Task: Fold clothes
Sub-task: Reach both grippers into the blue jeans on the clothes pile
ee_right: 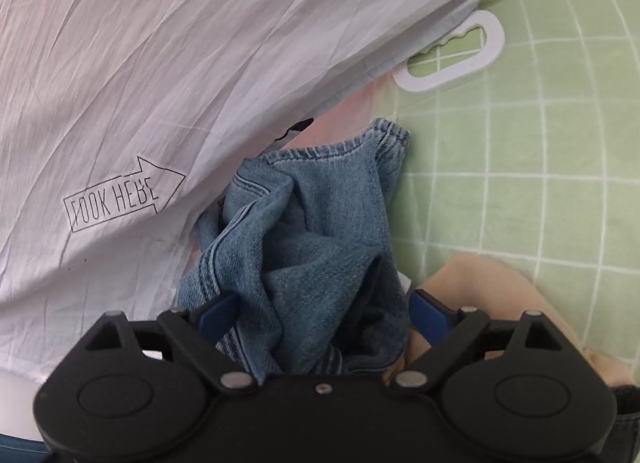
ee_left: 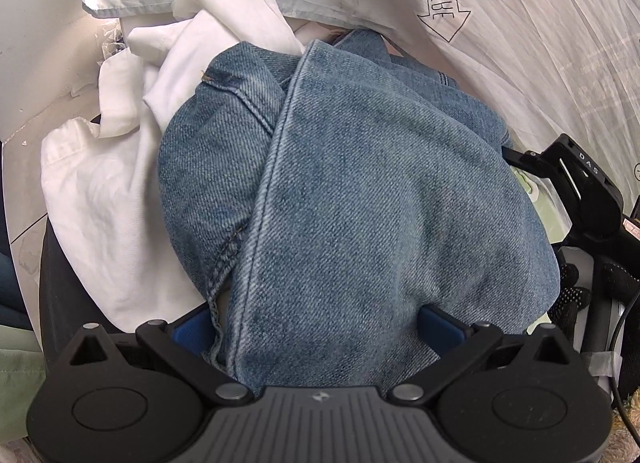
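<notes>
A faded blue denim garment (ee_left: 352, 183), likely jeans, is bunched and draped between two hand-held grippers. The left gripper (ee_left: 320, 327) has denim lying between its spread blue fingers, cloth running away toward twelve o'clock over a crumpled white cotton shirt (ee_left: 120, 199). The right gripper (ee_right: 320, 315) likewise has a crumpled fold between wide-apart fingers; whether either truly pinches is unclear. A hem (ee_right: 360, 143) points toward one o'clock over green checked bedding (ee_right: 520, 143).
</notes>
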`<action>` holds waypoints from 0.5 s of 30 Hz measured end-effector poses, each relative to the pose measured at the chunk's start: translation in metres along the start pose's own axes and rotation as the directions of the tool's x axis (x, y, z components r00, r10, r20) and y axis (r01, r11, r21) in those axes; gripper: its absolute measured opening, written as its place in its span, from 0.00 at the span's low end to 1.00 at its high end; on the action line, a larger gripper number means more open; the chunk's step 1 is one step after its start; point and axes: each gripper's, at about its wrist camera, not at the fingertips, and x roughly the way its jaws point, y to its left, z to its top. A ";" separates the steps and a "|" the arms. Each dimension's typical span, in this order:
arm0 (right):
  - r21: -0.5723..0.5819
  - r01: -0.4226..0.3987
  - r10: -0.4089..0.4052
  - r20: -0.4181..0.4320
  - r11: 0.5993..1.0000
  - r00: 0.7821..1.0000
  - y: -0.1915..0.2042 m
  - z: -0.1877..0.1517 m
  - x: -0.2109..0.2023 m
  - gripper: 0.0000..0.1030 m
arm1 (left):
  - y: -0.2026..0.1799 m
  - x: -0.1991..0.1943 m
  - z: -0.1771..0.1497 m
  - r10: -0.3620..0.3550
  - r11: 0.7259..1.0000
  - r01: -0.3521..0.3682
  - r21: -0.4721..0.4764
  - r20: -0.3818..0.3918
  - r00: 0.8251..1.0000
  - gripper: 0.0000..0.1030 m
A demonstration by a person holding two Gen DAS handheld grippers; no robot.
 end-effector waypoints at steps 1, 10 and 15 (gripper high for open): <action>0.025 -0.040 0.040 -0.013 0.999 0.999 0.000 0.000 0.002 0.90 | 0.000 0.000 0.000 -0.001 1.000 0.001 -0.001 -0.001 1.000 1.00; -0.126 -0.059 0.055 -0.032 0.990 0.998 0.039 -0.015 0.002 0.59 | -0.003 -0.005 -0.003 0.015 1.000 -0.015 -0.012 0.026 1.000 0.99; -0.133 -0.109 0.112 0.022 0.985 0.993 0.035 -0.022 -0.018 0.30 | -0.014 -0.023 -0.013 0.031 1.000 -0.031 -0.004 0.086 0.996 0.74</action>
